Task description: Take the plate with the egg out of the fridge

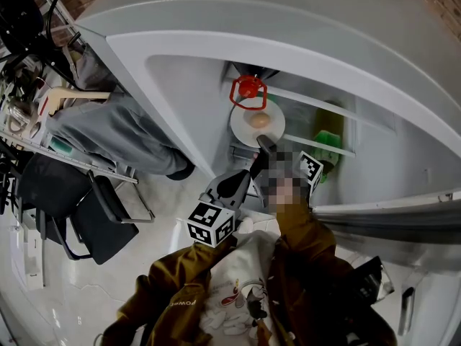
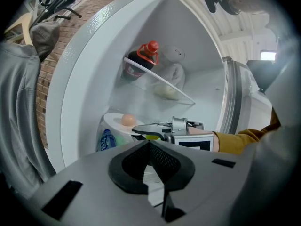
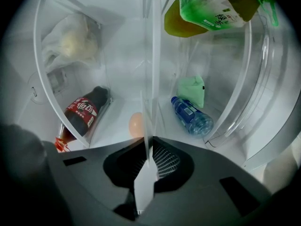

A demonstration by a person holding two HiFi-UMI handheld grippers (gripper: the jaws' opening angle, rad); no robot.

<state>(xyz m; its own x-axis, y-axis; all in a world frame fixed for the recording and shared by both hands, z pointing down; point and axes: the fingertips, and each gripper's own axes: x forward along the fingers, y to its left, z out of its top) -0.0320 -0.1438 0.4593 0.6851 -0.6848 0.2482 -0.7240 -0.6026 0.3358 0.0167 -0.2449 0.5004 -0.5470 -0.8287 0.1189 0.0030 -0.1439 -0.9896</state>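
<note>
1. Left gripper view shows the left gripper (image 2: 149, 143) outside the fridge (image 2: 84, 79), fingers together on nothing, probably kept clear.
2. Plate (image 1: 243, 130) with the egg (image 1: 259, 120) rests on a fridge shelf below a bottle (image 1: 248, 89).
3. Right gripper (image 3: 147, 147) has its fingers clamped on the plate's near rim, seemingly to draw it out.

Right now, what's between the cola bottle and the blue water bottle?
In the right gripper view, the egg and the white plate, seen edge-on, lie between the cola bottle and the blue water bottle. The right gripper grips the plate.
</note>
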